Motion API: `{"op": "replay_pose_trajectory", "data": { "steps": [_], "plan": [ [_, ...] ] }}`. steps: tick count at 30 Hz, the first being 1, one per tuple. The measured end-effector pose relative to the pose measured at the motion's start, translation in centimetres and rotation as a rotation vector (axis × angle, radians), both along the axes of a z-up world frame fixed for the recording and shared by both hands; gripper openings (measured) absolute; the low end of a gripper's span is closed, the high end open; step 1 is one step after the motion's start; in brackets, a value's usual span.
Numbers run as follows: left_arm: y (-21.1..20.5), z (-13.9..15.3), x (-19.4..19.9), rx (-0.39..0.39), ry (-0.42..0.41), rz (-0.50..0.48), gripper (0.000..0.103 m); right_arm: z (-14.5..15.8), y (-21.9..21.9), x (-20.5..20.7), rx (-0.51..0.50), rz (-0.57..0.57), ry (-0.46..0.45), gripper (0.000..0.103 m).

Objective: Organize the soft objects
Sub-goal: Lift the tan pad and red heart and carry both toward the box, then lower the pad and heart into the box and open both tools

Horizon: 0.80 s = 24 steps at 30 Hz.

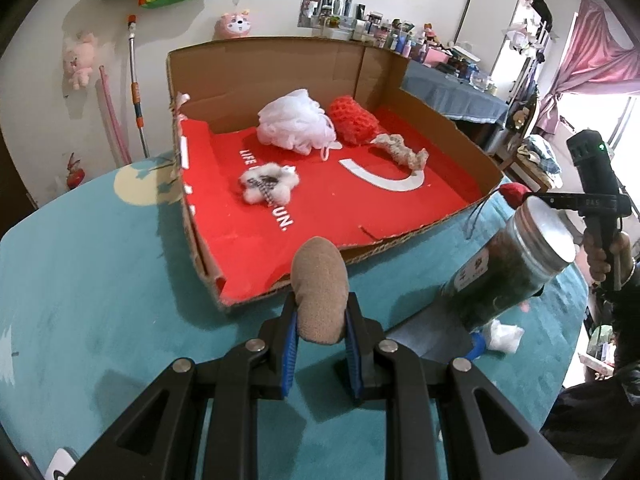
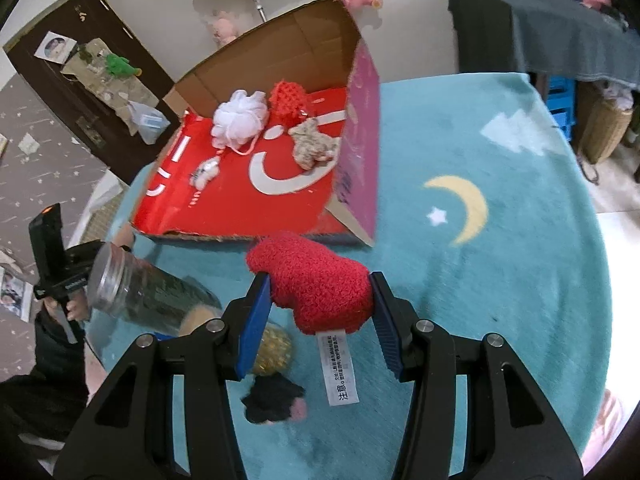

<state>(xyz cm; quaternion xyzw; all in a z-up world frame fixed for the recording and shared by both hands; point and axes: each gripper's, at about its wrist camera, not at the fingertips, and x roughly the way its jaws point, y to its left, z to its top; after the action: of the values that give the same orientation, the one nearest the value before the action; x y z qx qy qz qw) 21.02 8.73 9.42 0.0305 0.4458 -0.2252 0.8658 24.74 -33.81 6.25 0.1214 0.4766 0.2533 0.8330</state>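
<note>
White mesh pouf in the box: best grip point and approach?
Take the white mesh pouf across its ruffled body from above. It sits on the cardboard box floor, hemmed by the back wall and the red knit piece, so the top is clear.

Left gripper (image 1: pixel 322 320) and right gripper (image 2: pixel 320 300) both clamped, angled downward.

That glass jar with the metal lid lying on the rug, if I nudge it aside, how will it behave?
The jar lies on its side on the rug, so it will probably roll rather than slide, though the pile may slow it. It looks packed with dark contents, so likely heavy for its size. Being rigid glass, it should not give like the red plush.
</note>
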Motion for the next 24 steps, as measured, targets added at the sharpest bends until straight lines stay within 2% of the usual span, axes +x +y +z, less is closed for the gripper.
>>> {"op": "replay_pose_trajectory", "data": {
  "steps": [7, 14, 19, 24],
  "plan": [
    [-2.0, 0.8, 1.5, -0.010, 0.001, -0.030, 0.022, 1.3, 1.2, 1.0, 0.076, 0.025, -0.005, 0.047],
    [-4.8, 1.3, 3.9, 0.019, 0.009, -0.055, 0.022, 3.2, 2.5, 2.8, 0.142, 0.023, -0.036, 0.047],
    [-7.2, 1.0, 6.4, 0.082, 0.041, -0.056, 0.022, 4.2, 4.4, 5.0, 0.122, 0.013, -0.063, 0.047],
    [-9.8, 0.2, 9.3, 0.164, 0.067, -0.070, 0.022, 4.1, 7.5, 7.9, 0.047, 0.014, -0.065, 0.047]
  ]
}}
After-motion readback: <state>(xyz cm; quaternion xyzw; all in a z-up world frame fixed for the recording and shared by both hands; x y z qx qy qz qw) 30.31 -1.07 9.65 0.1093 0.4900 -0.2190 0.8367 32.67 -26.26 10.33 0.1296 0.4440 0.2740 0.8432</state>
